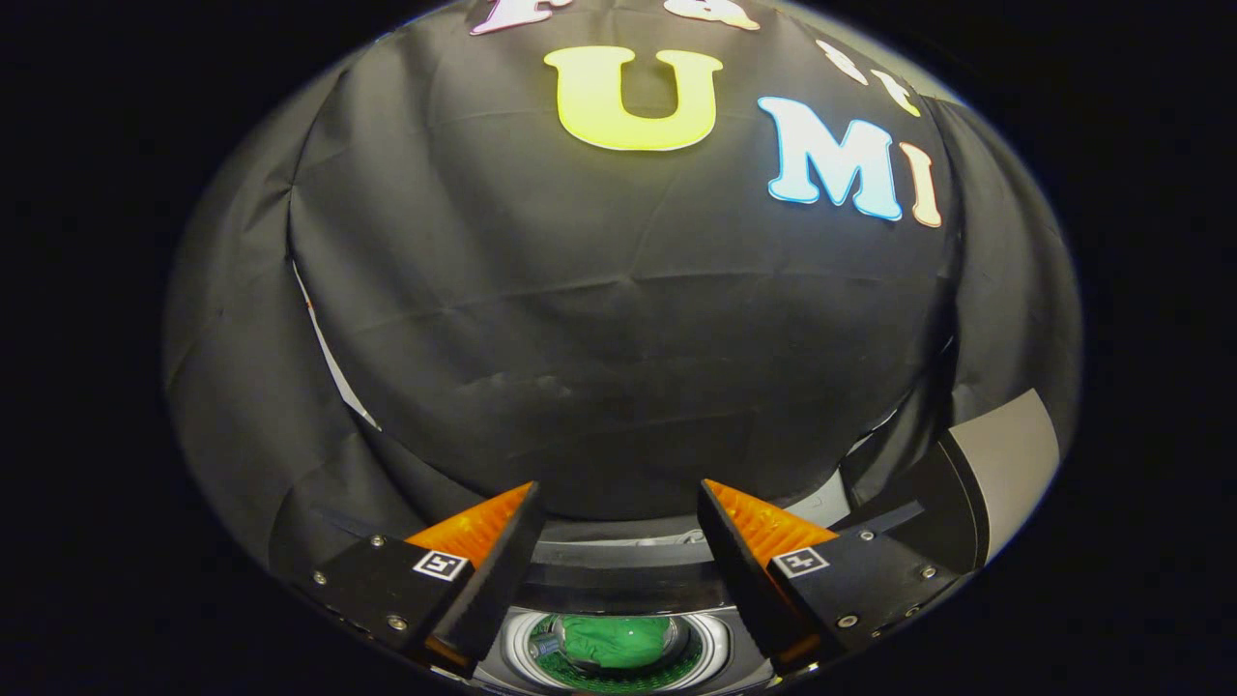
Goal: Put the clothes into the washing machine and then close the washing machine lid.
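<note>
My gripper (618, 503) has its two fingers spread wide apart, gripping nothing. Below and between them sits the round white-rimmed drum opening of the washing machine (715, 650), with a crumpled green cloth garment (618, 640) lying inside it. To my right, the dark grey hinged lid (995, 464) stands raised. Beyond hangs the black cloth booth wall (618, 319).

The cloth (617, 640) down in the drum was bright green, the washing machine (618, 565) rim looked black with a white ring, and its raised lid (1005, 464) was grey.
</note>
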Action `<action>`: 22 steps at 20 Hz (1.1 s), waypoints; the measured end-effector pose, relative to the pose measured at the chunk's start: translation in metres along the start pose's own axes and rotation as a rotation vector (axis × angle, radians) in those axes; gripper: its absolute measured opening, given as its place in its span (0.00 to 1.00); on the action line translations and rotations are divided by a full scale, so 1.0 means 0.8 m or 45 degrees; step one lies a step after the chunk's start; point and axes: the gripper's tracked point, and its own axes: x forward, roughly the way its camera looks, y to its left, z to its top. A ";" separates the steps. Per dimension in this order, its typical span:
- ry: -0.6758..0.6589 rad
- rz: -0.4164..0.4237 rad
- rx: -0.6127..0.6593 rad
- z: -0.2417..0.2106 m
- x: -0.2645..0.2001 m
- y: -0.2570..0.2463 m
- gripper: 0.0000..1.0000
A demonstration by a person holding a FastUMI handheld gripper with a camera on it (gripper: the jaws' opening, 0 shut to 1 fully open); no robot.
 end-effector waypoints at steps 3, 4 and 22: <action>0.001 0.020 -0.002 0.000 -0.001 0.001 0.99; -0.003 0.025 -0.003 -0.001 -0.004 0.001 0.99; -0.092 0.034 -0.013 -0.026 -0.048 0.001 0.99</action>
